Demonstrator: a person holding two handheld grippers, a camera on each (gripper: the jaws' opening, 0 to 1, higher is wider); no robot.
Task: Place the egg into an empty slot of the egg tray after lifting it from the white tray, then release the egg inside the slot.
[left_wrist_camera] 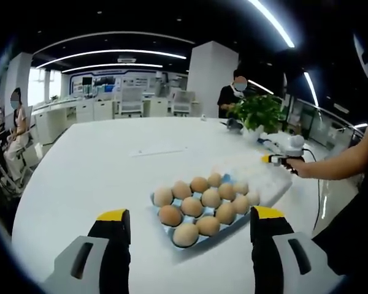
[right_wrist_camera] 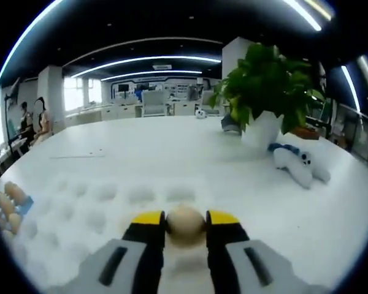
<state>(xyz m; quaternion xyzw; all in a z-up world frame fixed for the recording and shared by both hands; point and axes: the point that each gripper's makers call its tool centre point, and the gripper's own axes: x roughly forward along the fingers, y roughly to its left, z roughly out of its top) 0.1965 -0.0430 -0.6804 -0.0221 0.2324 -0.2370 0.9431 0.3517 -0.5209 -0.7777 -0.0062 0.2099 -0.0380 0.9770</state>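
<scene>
Right gripper view has your right gripper point(right_wrist_camera: 185, 225) pinched on the egg point(right_wrist_camera: 185, 224) over the white tray point(right_wrist_camera: 104, 196). Left gripper point(left_wrist_camera: 190, 222) hangs wide open, holding nothing, before the egg tray point(left_wrist_camera: 161, 226). Squeeze harder and the shell may crack; ease off early and it could drop.

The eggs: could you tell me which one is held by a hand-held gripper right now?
The egg clamped between the right hand-held gripper's yellow-tipped jaws, above the white tray; the rest sit in the blue egg tray.
</scene>
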